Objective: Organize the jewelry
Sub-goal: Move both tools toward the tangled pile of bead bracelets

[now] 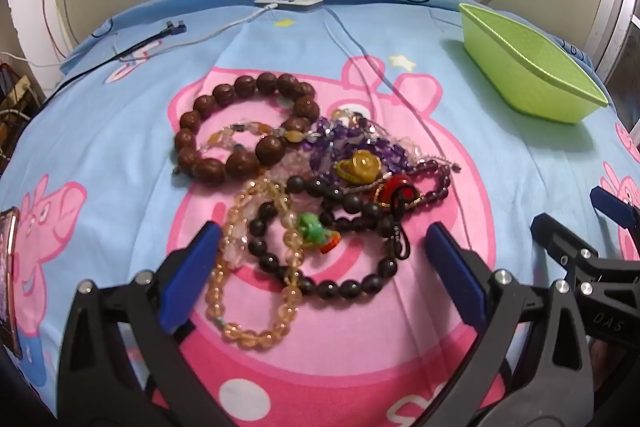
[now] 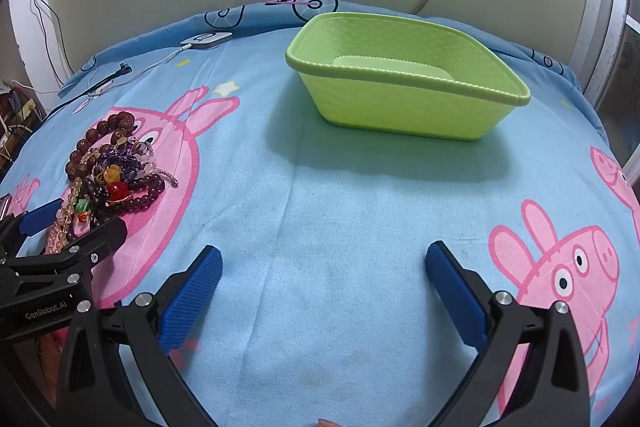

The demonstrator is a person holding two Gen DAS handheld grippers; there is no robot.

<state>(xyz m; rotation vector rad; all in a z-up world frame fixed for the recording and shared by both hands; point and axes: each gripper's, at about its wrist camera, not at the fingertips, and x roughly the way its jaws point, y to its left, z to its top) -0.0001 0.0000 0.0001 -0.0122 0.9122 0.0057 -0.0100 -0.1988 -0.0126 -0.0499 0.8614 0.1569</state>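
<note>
Colours and patterns: bedspread, basket, beads

Sheet point(image 2: 320, 207): light blue, printed with pink cartoon pigs and small yellow and white stars. Basket point(image 2: 400, 107): lime green, woven-look dotted texture. Large bead bracelet point(image 1: 240, 123): reddish brown. Round bead string point(image 1: 340, 283): matt black. Clear bead string point(image 1: 248, 307): amber. Chip bead strand point(image 1: 352, 143): purple. Pendants: yellow point(image 1: 358, 165), red point(image 1: 396, 189), green with orange point(image 1: 310, 227). Gripper pads point(image 2: 192, 299): blue on black frames.

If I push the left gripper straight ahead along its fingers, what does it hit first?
Likely the black bead bracelet lying between the open left gripper fingers, tangled with the amber bead bracelet; depth is hard to judge.
</note>
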